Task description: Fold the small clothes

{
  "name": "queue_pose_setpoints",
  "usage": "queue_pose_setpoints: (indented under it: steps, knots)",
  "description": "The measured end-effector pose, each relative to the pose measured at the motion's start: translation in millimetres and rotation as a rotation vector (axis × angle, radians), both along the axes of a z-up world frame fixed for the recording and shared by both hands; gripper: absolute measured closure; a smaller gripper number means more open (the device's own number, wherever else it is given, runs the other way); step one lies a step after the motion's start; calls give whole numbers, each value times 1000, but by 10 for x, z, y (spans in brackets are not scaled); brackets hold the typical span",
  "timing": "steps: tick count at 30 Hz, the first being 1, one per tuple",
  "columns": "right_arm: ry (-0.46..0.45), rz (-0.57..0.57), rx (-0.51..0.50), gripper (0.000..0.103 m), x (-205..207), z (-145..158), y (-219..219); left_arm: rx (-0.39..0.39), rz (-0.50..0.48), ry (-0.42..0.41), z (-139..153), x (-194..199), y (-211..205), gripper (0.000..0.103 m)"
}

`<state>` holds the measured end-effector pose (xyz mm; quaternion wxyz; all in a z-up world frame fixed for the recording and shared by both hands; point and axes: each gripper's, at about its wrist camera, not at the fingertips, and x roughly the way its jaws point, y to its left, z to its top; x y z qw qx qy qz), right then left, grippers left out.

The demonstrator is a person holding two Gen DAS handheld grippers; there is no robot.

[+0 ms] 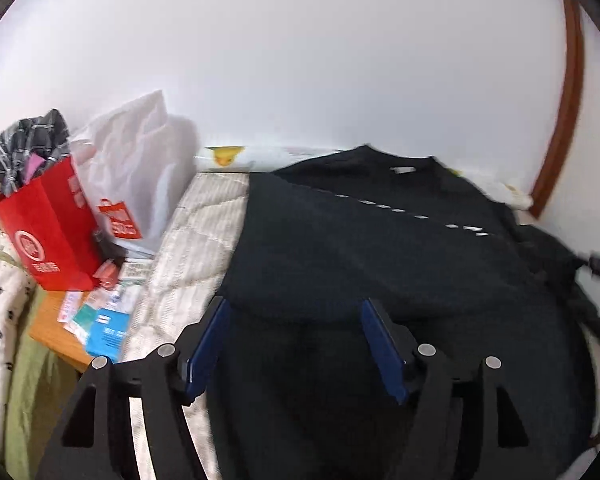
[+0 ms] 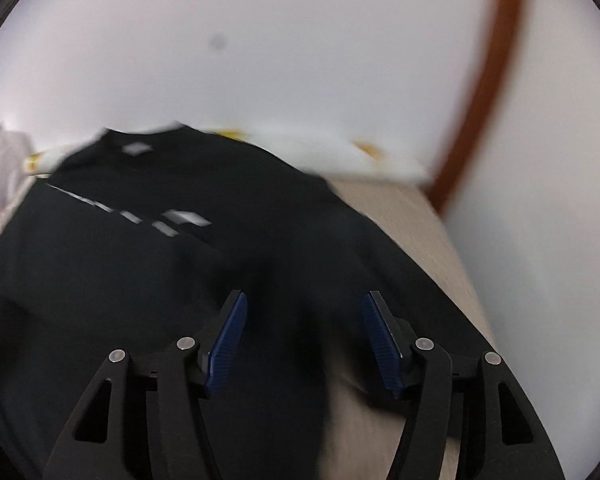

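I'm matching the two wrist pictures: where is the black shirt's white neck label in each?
Left wrist: the neck label sits upper right of centre, at the far edge of the black shirt.
Right wrist: the label sits upper left, blurred, also at the shirt's far edge.
Shared landmark: the brown trim curving up the white wall on the right.

shirt point(image 1: 380, 248) spread flat on the bed point(image 1: 196, 240), wall point(image 1: 300, 60) right behind the shirt, paper bag point(image 1: 48, 232) and plastic bag point(image 1: 136, 160) off to the shirt's left, leaflets point(image 1: 100, 320) in front of the bags
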<state>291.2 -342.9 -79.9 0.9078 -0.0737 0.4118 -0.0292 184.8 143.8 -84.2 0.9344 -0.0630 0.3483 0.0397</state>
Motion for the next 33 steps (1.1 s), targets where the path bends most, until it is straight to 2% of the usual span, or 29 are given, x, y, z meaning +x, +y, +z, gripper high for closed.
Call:
queue_pose_setpoints:
  steps: [2,5,8,10,14,20,22,24,25,26,30,33]
  knots:
    - [14,-71,-23,36,-246,-114,-458,-47,-25,-2,65,-38,-83,35]
    - [45,-177,-32,36,-591,-328,-1083,-86,-45,2,133,-72,-220,34]
    - [88,-247,-17,36,-870,-540,-1600,-71,-54,8,168,-107,-379,34]
    - [112,-256,-29,36,-965,-641,-1770,-58,-53,15,174,-126,-471,34]
    - [113,-288,-62,36,-1032,-802,-1940,-81,-42,30,179,-188,-625,34]
    - [88,-327,-29,36,-875,-927,-2091,-43,-27,50,243,-260,-738,34]
    - [85,-336,-32,38,-782,-944,-2069,-54,-11,45,286,-303,-734,34]
    - [83,-334,-32,59,-732,-961,-2026,-60,-8,42,311,-335,-742,34]
    - [85,-321,-27,82,-685,-966,-2014,-56,-9,42,324,-349,-754,34]
    - [88,-312,-26,90,-645,-978,-2005,-43,-12,40,338,-361,-774,34]
    - [62,-324,-79,94,-576,-855,-2055,2,-13,32,382,-382,-796,34]
    - [-22,-398,-73,95,-525,-469,-2293,14,-1,27,380,-415,-747,34]
